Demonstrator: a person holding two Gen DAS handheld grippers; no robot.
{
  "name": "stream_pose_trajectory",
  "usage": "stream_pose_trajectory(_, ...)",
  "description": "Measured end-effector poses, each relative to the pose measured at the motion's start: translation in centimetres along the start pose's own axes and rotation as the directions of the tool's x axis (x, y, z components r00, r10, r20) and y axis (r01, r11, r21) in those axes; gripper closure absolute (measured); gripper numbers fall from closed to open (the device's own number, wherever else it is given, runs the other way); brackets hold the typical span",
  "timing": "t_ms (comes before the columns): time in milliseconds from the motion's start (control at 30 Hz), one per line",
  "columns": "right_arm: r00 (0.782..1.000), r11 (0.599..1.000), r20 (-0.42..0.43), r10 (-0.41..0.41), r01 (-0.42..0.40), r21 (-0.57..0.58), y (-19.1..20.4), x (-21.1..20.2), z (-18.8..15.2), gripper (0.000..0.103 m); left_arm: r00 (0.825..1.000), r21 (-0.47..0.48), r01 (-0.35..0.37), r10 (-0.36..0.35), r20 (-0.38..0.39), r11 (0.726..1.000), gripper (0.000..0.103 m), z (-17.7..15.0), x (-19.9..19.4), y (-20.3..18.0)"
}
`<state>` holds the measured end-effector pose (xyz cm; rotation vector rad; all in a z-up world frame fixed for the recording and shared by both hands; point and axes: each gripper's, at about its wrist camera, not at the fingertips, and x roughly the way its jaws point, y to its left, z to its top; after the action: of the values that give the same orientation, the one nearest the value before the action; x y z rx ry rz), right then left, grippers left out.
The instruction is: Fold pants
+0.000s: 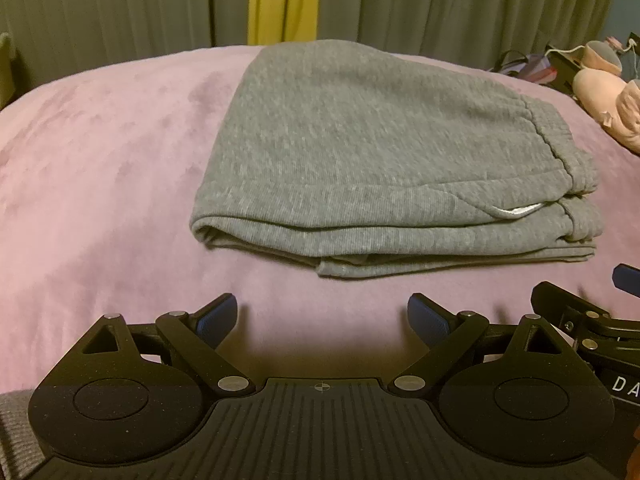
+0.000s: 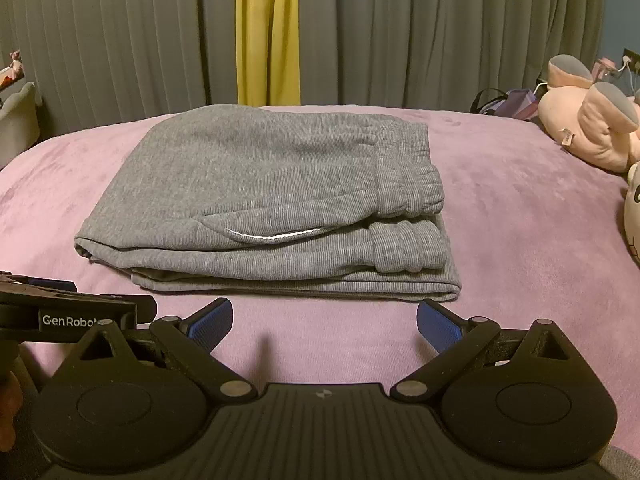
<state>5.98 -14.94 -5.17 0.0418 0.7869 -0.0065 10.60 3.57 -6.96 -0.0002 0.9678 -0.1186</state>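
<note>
Grey sweatpants (image 1: 360, 152) (image 2: 272, 200) lie folded into a thick stack on the pink blanket (image 1: 100, 168) (image 2: 520, 220). The elastic waistband is at the right end and a white pocket edge (image 2: 276, 237) shows on the near side. My left gripper (image 1: 323, 314) hovers open just short of the stack's near edge, holding nothing. In the right wrist view my right gripper (image 2: 325, 318) is open too, close in front of the stack and apart from it. Each gripper's black body shows at the side edge of the other's view.
Pink plush toys (image 2: 592, 120) (image 1: 604, 92) rest at the blanket's right edge, with bags (image 2: 508, 102) behind them. Grey curtains (image 2: 440, 28) with a yellow strip (image 2: 267, 32) hang behind the bed. A pale object (image 2: 18, 116) stands at far left.
</note>
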Motion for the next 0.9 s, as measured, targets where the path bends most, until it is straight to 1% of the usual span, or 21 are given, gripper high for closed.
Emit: stream_pose_trajectory(900, 1.000, 1.000, -0.006, 0.001, -0.001, 0.013, -0.16, 0.05, 0.00, 0.004, 1.000, 0.001, 0.006, -0.006, 0.000, 1.000, 0.007, -0.23, -0.13, -0.13)
